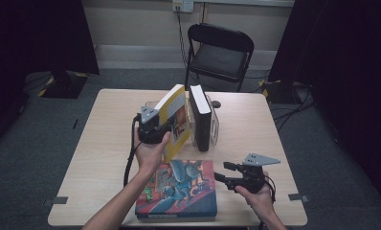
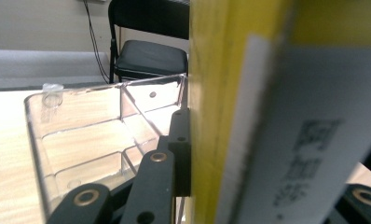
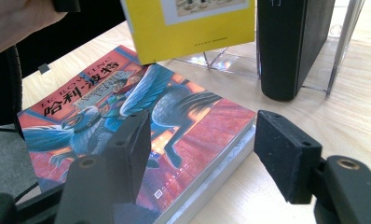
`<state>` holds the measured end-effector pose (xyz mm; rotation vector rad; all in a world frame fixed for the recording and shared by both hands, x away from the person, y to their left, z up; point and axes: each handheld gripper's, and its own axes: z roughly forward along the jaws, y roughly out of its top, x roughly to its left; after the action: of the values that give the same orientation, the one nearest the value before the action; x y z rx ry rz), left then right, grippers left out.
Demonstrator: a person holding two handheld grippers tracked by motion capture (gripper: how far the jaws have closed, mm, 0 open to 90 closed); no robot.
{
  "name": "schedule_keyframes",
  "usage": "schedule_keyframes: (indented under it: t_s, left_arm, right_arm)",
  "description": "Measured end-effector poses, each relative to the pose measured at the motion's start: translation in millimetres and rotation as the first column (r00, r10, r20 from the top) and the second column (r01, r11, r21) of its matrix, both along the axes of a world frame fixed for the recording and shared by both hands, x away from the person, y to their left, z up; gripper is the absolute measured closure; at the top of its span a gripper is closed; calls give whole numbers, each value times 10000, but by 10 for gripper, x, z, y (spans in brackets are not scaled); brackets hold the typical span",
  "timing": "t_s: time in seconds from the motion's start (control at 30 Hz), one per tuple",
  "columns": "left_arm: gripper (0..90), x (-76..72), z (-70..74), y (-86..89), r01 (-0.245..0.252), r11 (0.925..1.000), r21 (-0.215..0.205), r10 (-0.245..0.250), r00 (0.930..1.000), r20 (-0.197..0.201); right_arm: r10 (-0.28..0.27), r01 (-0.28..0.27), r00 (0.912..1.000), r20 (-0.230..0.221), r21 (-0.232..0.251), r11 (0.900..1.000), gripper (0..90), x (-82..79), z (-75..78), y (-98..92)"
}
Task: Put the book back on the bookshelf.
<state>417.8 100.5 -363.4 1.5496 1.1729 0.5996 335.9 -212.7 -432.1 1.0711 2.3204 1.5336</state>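
A yellow book [image 1: 176, 115] stands tilted at the left end of a clear plastic book rack [image 1: 215, 122], and my left gripper [image 1: 168, 128] is shut on it. In the left gripper view the book's yellow spine [image 2: 211, 93] presses against one black finger [image 2: 180, 149], with the rack's compartments [image 2: 81, 135] behind. A black book [image 1: 200, 120] stands upright in the rack. A thick book with a red and blue illustrated cover [image 1: 179, 187] lies flat at the table's near edge. My right gripper [image 1: 222, 172] hovers just right of it, open with nothing between its jaws [image 3: 202, 149].
A black folding chair [image 1: 219, 52] stands beyond the light wooden table [image 1: 107, 139]. Bare tabletop lies left of the books and to the right of the rack. Cables trail from both grippers over the near edge.
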Motion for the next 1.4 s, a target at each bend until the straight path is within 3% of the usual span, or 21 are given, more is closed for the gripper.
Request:
schedule_keyframes:
  t_s: [0.17,0.63,0.87,0.97,1.17,1.4]
  left_arm:
    - [758,124,-49,-59,-123,9999,44,123,9999,-119]
    - [758,279,-148,-166,-290,9982,533,301,9993,-207]
    - [758,349,-167,-161,-409,9978,513,425,9986,-320]
    - [758,381,-195,-211,-504,9965,673,519,9984,-215]
    - [757,469,-242,-264,-795,9953,562,810,9964,-258]
    - [758,555,-245,-321,-1073,9923,619,1072,9942,51]
  right_arm:
    - [-12,11,10000,23,77,10000,371,0,3,-19]
    - [-33,33,10000,-1,144,9999,375,-11,-12,-56]
    - [16,-16,10000,-1,155,9999,377,-6,-18,-53]
    - [58,-57,10000,-52,157,9999,377,-3,-22,-43]
    - [121,-121,9999,-51,135,9998,380,-4,-27,-26]
    - [195,-194,9998,-74,140,9997,385,1,-34,-23]
